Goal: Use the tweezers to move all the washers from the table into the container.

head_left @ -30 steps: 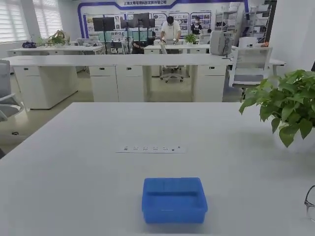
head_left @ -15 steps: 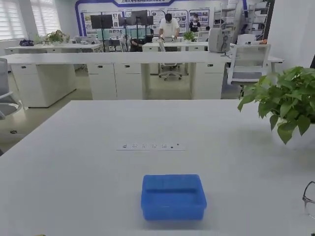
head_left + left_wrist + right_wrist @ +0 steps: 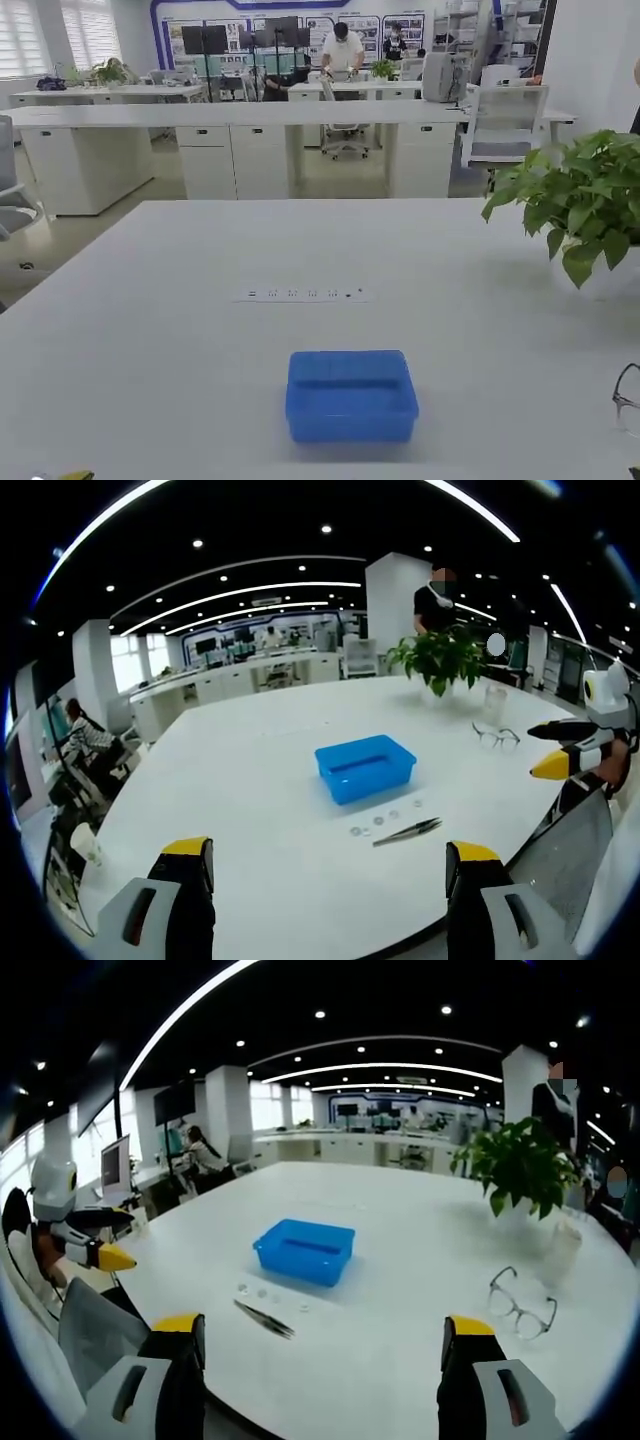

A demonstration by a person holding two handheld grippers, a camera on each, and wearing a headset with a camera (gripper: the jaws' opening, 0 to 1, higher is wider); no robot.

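The blue container [image 3: 350, 395] stands on the white table [image 3: 150, 350], nearer the front edge. In the left gripper view, several small washers [image 3: 378, 821] lie in front of the container [image 3: 365, 767], with the metal tweezers [image 3: 408, 830] beside them. My left gripper [image 3: 328, 850] hovers open and empty off the table's edge, well short of them. The right gripper view shows the container [image 3: 303, 1250], the washers [image 3: 262, 1293] and the tweezers [image 3: 265, 1320]. My right gripper [image 3: 322, 1324] is open and holds nothing. Each gripper appears in the other's view, right gripper [image 3: 548, 750] and left gripper [image 3: 112, 1237].
A potted plant [image 3: 580, 200] stands at the table's right side, with a pair of glasses [image 3: 628, 395] nearer the front edge. A socket strip [image 3: 300, 294] is set into the table behind the container. Desks, chairs and people fill the room beyond.
The head camera has shifted a little, so the container sits slightly higher in the picture. A yellow tip has come in at the bottom left edge. Nothing on the table has moved.
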